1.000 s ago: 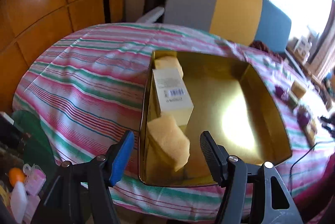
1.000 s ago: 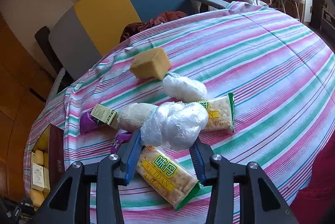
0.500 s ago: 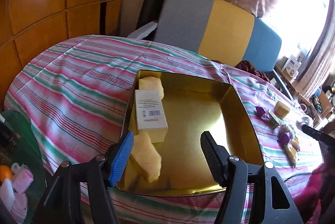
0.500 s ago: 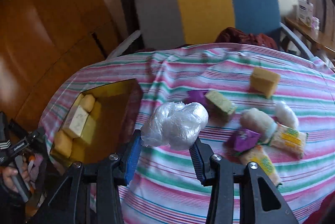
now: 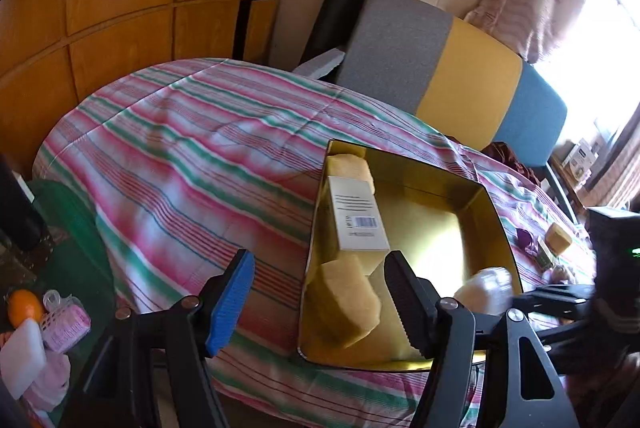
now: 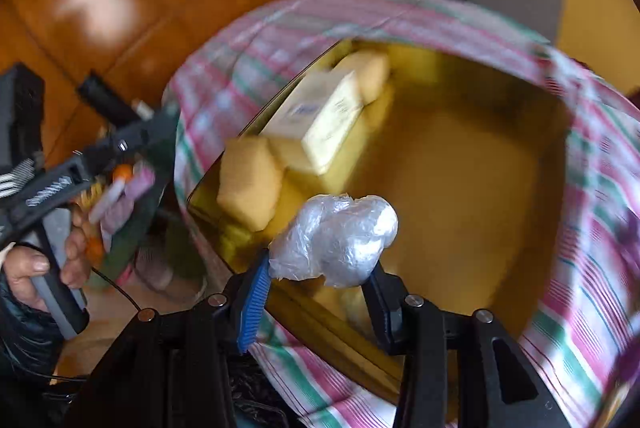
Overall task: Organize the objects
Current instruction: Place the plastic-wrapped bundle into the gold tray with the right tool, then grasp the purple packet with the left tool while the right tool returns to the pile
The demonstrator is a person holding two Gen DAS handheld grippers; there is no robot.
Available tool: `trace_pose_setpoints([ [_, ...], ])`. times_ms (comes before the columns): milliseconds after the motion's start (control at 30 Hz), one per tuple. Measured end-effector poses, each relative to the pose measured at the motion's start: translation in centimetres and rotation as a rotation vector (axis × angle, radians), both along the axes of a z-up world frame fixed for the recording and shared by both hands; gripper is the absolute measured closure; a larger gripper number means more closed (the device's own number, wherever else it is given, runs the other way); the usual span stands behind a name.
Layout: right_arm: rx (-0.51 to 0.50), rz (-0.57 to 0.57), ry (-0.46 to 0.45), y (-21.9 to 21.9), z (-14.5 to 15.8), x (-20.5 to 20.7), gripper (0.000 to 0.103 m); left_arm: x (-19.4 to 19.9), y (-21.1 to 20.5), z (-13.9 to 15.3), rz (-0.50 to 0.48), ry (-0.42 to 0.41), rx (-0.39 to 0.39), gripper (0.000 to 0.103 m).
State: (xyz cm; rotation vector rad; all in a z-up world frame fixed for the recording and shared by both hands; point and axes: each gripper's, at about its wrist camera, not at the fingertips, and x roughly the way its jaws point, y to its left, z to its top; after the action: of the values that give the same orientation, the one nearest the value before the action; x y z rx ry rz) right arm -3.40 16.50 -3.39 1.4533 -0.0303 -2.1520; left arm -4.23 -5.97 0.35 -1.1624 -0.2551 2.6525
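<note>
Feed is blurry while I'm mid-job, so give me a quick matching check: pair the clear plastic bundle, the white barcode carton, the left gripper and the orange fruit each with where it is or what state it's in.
Things:
1. clear plastic bundle
2. white barcode carton
3. left gripper
4. orange fruit

Places or states:
A. lying in the gold tray along one wall, between yellow sponge blocks
B. off the table, low at the edge of the left wrist view
C. jaws apart, nothing between them
D. clamped in the right gripper, above the tray

Pairs: 1-D, 2-A, 3-C, 4-B
</note>
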Motion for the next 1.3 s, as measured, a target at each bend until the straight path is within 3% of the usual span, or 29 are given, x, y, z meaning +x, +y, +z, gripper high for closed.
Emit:
trace_pose_setpoints([
  [100, 0.045, 0.048, -0.025, -2.5, -1.5, -1.3, 0.054, 0.1, -0.6, -0.5, 0.008, -0.010, 0.010, 0.033],
  [233, 0.005, 0.058, -0.050, -4.3, -2.5, -2.2, 0.050, 0.2, -1.2, -0.9, 0.020, -0.017, 0.016, 0.032],
  [300, -0.024, 0.057, -0.053, -4.5, -2.6, -2.2, 0.036, 0.2, -1.7, -1.0, 0.032, -0.018, 0.018, 0.031],
  [367, -0.041, 0.056, -0.060, -4.5, -2.8, -2.2, 0.029, 0.2, -2.1, -1.1, 0.042, -0.017, 0.017, 0.030],
  [600, -0.055, -0.006, -0.032, -2.7, -1.5, -1.3, 0.029, 0.4, -1.5, -1.1, 0.034, -0.006, 0.002, 0.030],
  [933, -0.045, -0.244, 0.126, 4.6, 1.8, 1.2, 0.028, 1.1, 2.4, 0.4, -0.031, 0.051, -0.086, 0.026],
  [1300, 0.011, -0.469, 0.194, 14.9, 3.2, 3.9, 0.028, 1.4, 8.5, 1.1, -0.164, 0.070, -0.159, 0.026],
])
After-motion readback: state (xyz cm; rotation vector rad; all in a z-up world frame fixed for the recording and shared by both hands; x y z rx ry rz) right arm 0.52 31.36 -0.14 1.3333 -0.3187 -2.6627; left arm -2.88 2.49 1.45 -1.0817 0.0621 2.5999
